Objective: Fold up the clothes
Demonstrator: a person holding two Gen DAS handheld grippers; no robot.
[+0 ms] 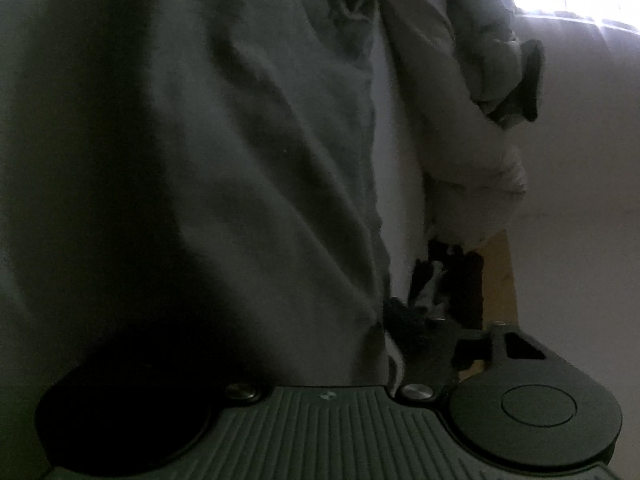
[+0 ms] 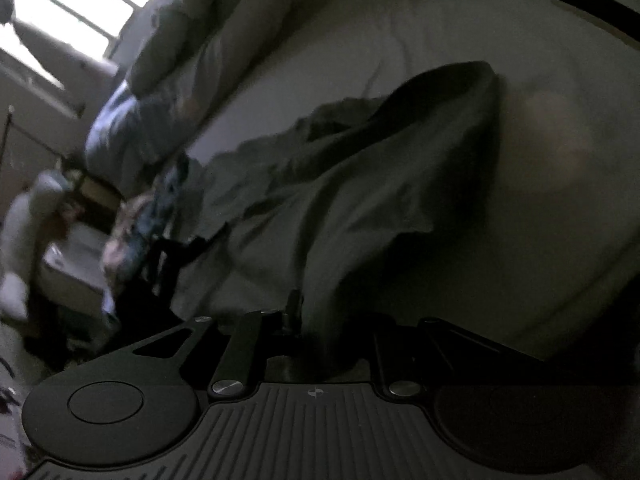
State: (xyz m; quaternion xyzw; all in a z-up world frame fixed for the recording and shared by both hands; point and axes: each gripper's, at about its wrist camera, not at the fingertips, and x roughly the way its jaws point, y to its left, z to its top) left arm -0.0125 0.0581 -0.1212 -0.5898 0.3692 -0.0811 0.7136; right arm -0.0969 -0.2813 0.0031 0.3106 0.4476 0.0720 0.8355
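A grey-green garment hangs close in front of the left wrist camera and covers most of that view. My left gripper is shut on its hem; the cloth hides the fingertips. In the right wrist view the same garment drapes from my right gripper across the pale bed sheet. The right gripper is shut on the cloth's edge, and its fingers are buried in the fabric. The right view is blurred by motion.
A camouflage-patterned garment hangs at the upper right of the left view. A bright window and a heap of other clothes lie at the left of the right view. A dark strap lies on the bed.
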